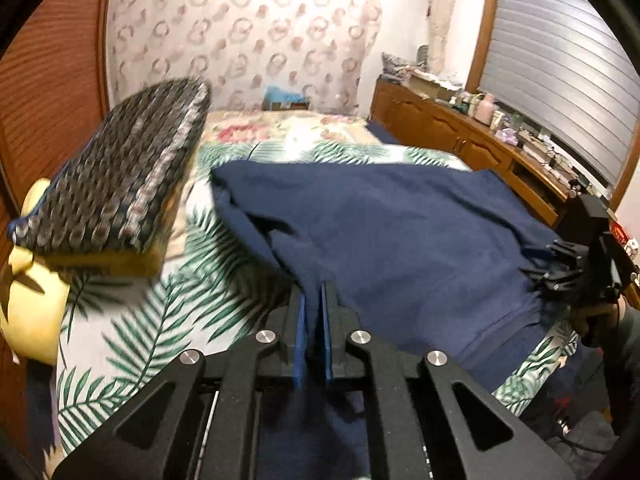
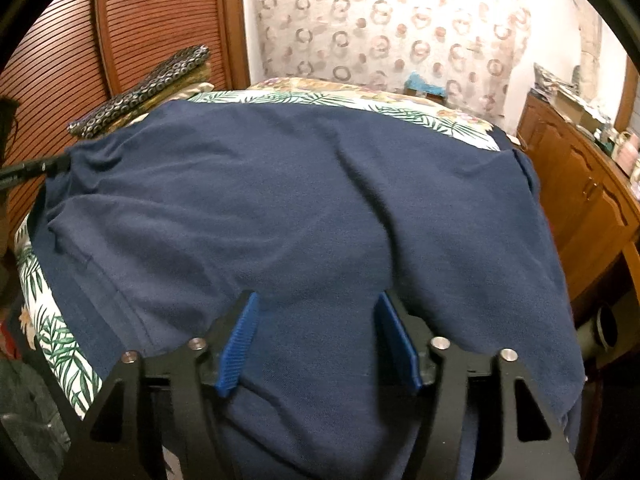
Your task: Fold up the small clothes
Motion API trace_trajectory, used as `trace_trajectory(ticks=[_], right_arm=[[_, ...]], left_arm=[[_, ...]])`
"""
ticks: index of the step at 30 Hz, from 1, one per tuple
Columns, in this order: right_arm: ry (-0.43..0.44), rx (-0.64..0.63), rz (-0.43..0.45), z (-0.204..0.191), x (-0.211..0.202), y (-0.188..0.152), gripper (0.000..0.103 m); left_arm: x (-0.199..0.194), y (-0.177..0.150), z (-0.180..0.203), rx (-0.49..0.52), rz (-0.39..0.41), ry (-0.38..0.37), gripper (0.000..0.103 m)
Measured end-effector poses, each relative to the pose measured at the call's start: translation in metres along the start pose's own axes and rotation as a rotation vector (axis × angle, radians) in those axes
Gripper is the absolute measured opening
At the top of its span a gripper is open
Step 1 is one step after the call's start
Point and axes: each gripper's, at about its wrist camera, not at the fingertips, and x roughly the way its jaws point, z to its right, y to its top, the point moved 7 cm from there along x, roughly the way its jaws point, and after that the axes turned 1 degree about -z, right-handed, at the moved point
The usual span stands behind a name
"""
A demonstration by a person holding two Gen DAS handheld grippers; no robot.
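— Where was the navy shirt [image 2: 304,200]?
— Spread across the bed [image 1: 132,344], its long side running between the two hands.
— And the grips?
— The left gripper [image 1: 313,292] was pinching the shirt's edge; the right gripper [image 2: 316,300] stood spread, cloth between its blue pads [image 2: 240,332], unpressed.
— Any difference between views?
— Only the left view showed the folded patterned blanket [image 1: 120,176] up close.

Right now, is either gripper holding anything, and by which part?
The left gripper is pinching the navy garment at its near edge. The right gripper is open over it, holding nothing.
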Motion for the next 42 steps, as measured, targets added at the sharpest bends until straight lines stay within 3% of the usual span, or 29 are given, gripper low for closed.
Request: trace_trajectory(ticks=[7,15,22,29,42], right_arm=[[-0.008,0.006,-0.014,0.003,0.001,0.001,0.075],[-0.015,0.019,-0.028,0.002,-0.004,0.002,0.075],[-0.006,0.048,0.056,0.008,-0.048,-0.001,0.075],[-0.054,0.086,0.12,0.022,-0.085,-0.012,0.075],[-0.105,0.121,0.159,0.031,-0.105,-0.024,0.075]], left_arm=[[-0.007,0.025,0.022,0.026,0.063,-0.05,0.008],[-0.012,0.052,0.054,0.061,0.119,-0.101,0.007],[-0.012,0.088,0.095,0.115,0.16,-0.169,0.007],[0.001,0.11,0.15,0.175,0.146,-0.271,0.007],[0.006,0.132,0.242,0.335,0.143,-0.341,0.007]])
